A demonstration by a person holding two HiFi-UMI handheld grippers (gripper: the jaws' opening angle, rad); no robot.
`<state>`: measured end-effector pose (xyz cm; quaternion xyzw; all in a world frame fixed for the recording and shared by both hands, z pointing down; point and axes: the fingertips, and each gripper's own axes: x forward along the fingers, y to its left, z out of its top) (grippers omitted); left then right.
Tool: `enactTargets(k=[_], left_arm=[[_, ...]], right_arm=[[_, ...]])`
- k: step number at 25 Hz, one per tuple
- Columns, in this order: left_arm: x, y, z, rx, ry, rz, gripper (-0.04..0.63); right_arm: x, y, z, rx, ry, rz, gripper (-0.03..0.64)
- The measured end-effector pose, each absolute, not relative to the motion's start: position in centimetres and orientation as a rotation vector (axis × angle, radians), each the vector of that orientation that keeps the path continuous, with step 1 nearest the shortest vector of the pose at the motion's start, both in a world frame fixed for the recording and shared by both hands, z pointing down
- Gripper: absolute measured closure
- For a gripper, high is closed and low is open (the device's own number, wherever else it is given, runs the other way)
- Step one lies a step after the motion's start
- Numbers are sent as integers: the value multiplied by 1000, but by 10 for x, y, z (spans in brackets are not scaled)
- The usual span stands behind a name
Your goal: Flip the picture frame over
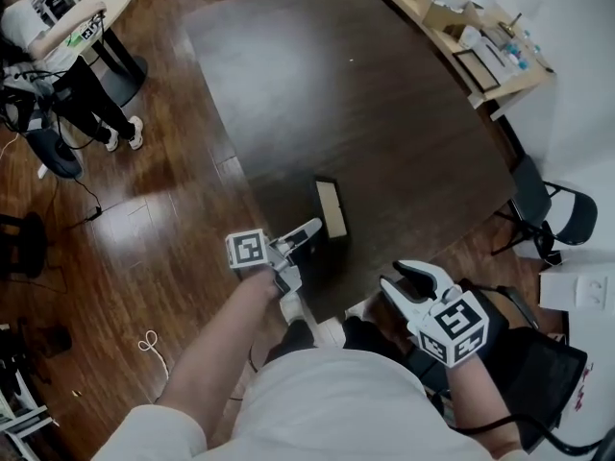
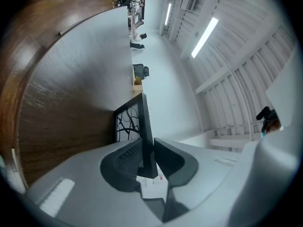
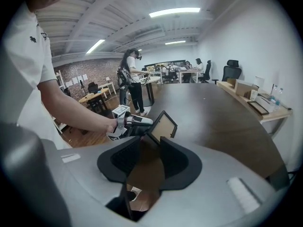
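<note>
Left tool [image 1: 309, 230]: its jaws are clamped on the near border of the picture frame, biting only a narrow strip of the black moulding close to one corner.

Picture frame [image 1: 332, 207]: it stands up on edge near the person's side of the worktop. The face with the black branch print is turned to the left and the brown backing to the right. Whether its lower edge touches the surface, I cannot tell.

Right tool [image 1: 408, 279]: its jaws stand apart with nothing between them. It hangs off the near edge, well apart from the frame, so it gives no support.

Worktop [image 1: 365, 104]: dark, smooth and bare around the frame, with nothing to stop a slide.

Risk, pivot: with so small a bite near one corner, the frame's weight could likely swing it round in the jaws and slap it down hard on the face side.

Risk, slip: if the grip eases mid-turn, the thin moulding could probably slide out.

Risk, edge: the frame sits close to the near rim, so a loose landing could send it to the floor [image 1: 144, 238].
</note>
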<state>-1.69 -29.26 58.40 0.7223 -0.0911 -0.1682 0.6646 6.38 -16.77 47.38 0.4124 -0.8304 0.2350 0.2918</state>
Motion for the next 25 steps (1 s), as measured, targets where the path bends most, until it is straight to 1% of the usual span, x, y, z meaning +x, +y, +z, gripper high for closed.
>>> enactTargets(k=[10,15,21,25], left_arm=[[-32,-310,629,1814,-380,-4,526],[-38,-319,629,1880,-510,135,526],[-33,-314,611,1949,-568,157,529],[-41,-290,575,2036,-586,140,529]], right_arm=[[65,-152,479,1188,-2166,687,483],[60,-143,478,1219,-2146,701,483],[60,-122,481,1199,-2143,685,485],[61,-110,474,1170,-2209,615,485]])
